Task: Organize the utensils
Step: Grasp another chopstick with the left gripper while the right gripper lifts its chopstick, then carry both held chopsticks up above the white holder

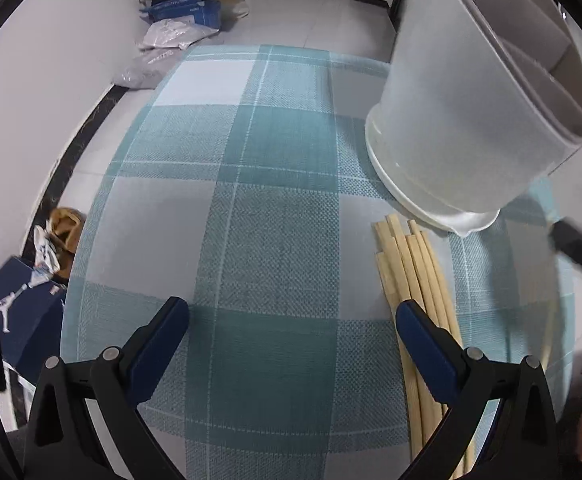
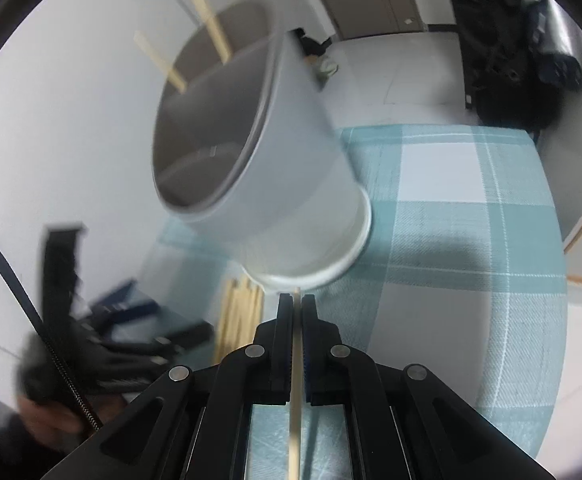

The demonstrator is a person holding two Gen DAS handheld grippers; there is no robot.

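Note:
A white utensil holder (image 1: 463, 120) with a grey divided insert stands on the teal plaid tablecloth (image 1: 251, 200). A bundle of wooden chopsticks (image 1: 415, 276) lies in front of it, beside my left gripper's right finger. My left gripper (image 1: 291, 316) is open and empty above the cloth. In the right wrist view the holder (image 2: 283, 184) has two chopsticks (image 2: 211, 28) standing in it. My right gripper (image 2: 297, 304) is shut on one chopstick (image 2: 295, 400), just in front of the holder's base. The loose bundle (image 2: 239, 312) lies to its left.
The table edge falls off to the left, with a shoe box (image 1: 19, 316), shoes and bags (image 1: 183, 12) on the floor. My right gripper shows blurred at the right edge of the left wrist view (image 1: 579, 248). A wall stands behind the holder.

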